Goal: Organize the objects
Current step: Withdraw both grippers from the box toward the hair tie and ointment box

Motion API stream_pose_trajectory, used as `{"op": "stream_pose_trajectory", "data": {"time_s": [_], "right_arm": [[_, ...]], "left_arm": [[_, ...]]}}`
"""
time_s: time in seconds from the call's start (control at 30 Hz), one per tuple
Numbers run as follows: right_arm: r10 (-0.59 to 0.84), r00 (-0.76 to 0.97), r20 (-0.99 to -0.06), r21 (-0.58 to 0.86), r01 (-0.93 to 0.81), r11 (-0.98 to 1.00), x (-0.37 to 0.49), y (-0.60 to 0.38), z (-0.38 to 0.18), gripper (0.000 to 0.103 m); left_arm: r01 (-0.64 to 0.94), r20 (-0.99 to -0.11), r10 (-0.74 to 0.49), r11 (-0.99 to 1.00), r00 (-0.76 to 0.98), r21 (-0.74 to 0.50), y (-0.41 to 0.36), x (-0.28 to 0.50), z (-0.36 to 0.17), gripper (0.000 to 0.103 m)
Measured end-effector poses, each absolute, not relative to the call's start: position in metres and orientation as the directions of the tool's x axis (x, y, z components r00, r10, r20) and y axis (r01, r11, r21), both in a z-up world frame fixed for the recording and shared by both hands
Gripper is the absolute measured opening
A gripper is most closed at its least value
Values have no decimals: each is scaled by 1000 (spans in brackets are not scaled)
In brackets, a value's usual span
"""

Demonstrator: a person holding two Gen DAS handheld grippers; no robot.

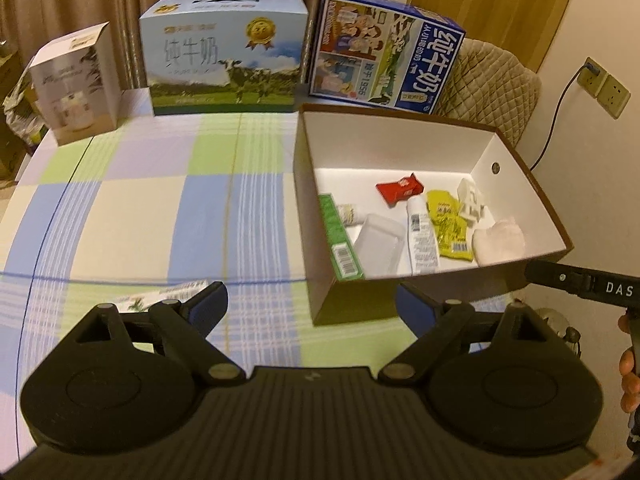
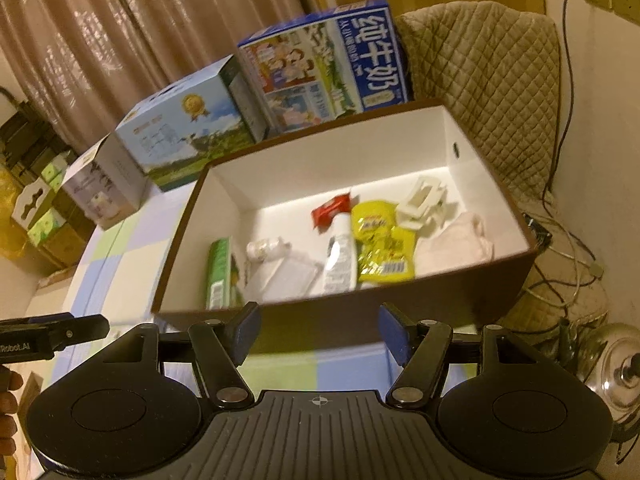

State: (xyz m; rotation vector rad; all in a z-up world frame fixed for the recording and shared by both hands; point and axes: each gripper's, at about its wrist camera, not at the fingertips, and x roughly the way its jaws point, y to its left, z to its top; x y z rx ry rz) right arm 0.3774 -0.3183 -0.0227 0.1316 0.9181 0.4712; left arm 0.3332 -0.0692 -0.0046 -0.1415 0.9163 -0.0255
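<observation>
A brown box with white inside (image 1: 400,148) (image 2: 360,156) sits on the checked tablecloth. It holds a green carton (image 1: 340,236) (image 2: 219,272), a red packet (image 1: 400,189) (image 2: 330,208), a white tube (image 1: 420,236) (image 2: 341,252), a yellow sachet (image 1: 448,224) (image 2: 380,240), a white clip (image 1: 472,200) (image 2: 424,200), a clear tray (image 1: 378,244) and a pale cloth (image 1: 500,240) (image 2: 456,244). My left gripper (image 1: 310,304) is open and empty, before the box's near left corner. A small packet (image 1: 168,294) lies on the table beside its left finger. My right gripper (image 2: 318,330) is open and empty, just before the box's near wall.
Two milk cartons (image 1: 228,56) (image 1: 384,48) and a small white box (image 1: 76,84) stand along the table's (image 1: 140,208) far edge. A quilted chair (image 2: 500,88) stands behind the box. Cables and a metal pot lid (image 2: 616,364) lie on the floor at right.
</observation>
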Motion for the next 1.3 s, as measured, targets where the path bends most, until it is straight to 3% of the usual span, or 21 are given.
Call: {"op": "stream_pose_trajectory", "data": {"time_s": [0.7,1.3], "right_arm": [[472,360,-805,303,-435,848,303,-251,-60,62],[490,252,-834,303,-533,790,286,-173,-85,62]], "left_arm": [[-169,-838,2,980,545,-108,2,242,-35,89],[-233,-857,53,969,513,-79,45,222,-50,89]]}}
